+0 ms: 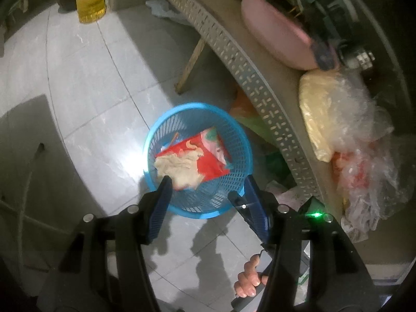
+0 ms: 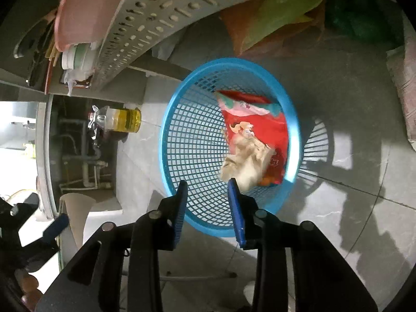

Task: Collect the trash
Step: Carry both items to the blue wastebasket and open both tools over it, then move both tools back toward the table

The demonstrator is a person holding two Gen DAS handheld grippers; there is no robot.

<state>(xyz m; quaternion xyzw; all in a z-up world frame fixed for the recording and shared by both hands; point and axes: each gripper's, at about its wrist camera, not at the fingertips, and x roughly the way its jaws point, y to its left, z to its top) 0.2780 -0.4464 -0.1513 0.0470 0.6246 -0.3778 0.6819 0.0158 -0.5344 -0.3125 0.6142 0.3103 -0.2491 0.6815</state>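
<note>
blue mesh basket (image 1: 208, 208) on the tiled floor (image 1: 85, 78), just beside the perforated tabletop (image 1: 249, 78). inside it: red snack wrapper (image 1: 208, 161), print too blurred to read, with crumpled beige paper (image 1: 179, 167) on top. left tool (image 1: 208, 179) over the basket, jaws wide, nothing between them. right tool (image 2: 208, 182) also above the basket, jaws narrowly apart, empty. bottle of yellow liquid (image 1: 91, 2) on floor, well apart; no label legible.

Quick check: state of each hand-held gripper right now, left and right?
Left hand-held gripper: open, empty, above the blue basket.
Right hand-held gripper: open, empty, above the same basket; crumpled paper lies inside.
</note>
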